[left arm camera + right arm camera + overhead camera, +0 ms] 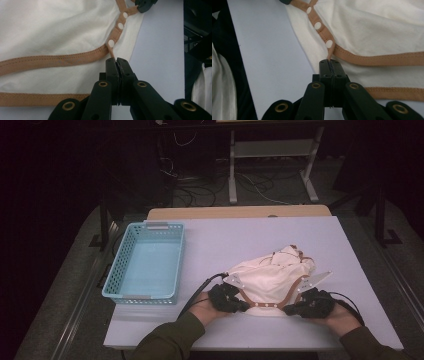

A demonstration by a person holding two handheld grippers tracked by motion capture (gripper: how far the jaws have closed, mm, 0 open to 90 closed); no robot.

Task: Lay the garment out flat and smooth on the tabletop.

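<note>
White counter (210, 240) carries a cream garment (272, 275) right of centre, its snap-button band (265, 305) running left-right along the near edge. Left hand-held gripper (240, 304) and right hand-held gripper (290, 309) each clamp that band's tan trim.

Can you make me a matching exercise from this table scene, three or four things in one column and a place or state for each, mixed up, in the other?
Things:
1. basket
2. garment
3. left gripper
4. snap buttons

Places or states:
A. shut on the tan trim, at the near edge of the garment
B. white, in a row on the tan strip
C. light blue, on the left side of the table
D. cream, bunched on the right side of the table

Pairs: 1-C, 2-D, 3-A, 4-B
</note>
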